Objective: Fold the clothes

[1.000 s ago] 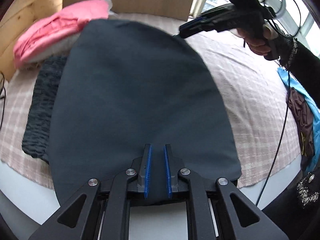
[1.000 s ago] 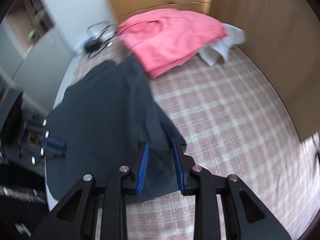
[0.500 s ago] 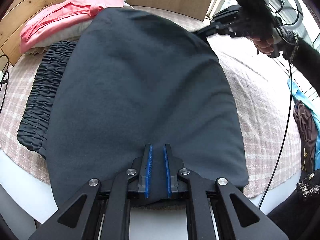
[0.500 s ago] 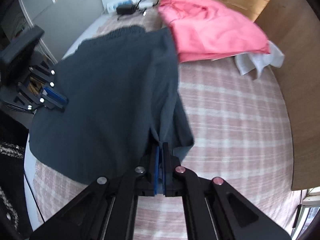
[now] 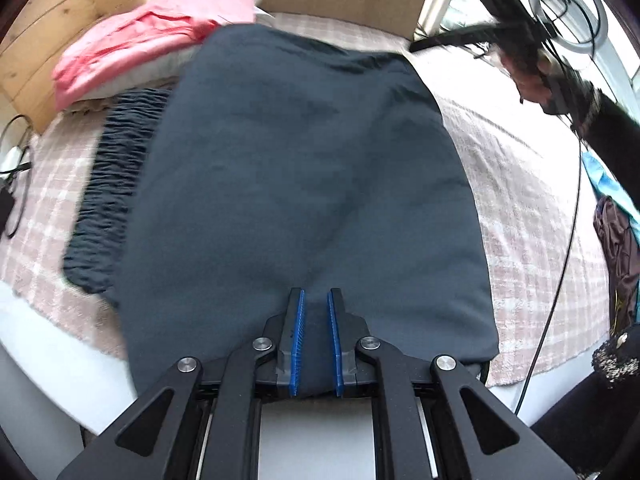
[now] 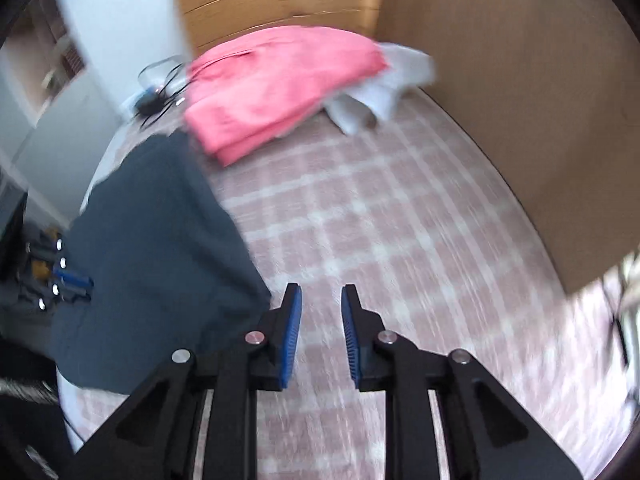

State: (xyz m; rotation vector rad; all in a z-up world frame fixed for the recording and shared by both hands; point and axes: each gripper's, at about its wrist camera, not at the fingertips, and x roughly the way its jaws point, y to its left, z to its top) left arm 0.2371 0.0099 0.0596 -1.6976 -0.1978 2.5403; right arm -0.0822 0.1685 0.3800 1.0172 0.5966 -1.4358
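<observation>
Our left tool (image 5: 316, 320) pinches the dark garment (image 5: 304, 184) at six o'clock on the bed (image 6: 400, 248); right tool (image 6: 320, 320) is opening, empty. Let's regrip the far corner squarely.

Both wrist views steep, close; share dark garment (image 5: 304, 184).

My bed is covered by a pink-and-white checked bedspread (image 6: 400, 248). A wooden headboard (image 6: 280, 4) stands at the far end, and a plain wooden panel (image 6: 520, 100) runs along the right side. At the far left, black cables (image 6: 160, 88) lie tangled by the white wall (image 6: 120, 20). From my left tool I see a ring light (image 5: 568, 4) at the far right by the window.
</observation>
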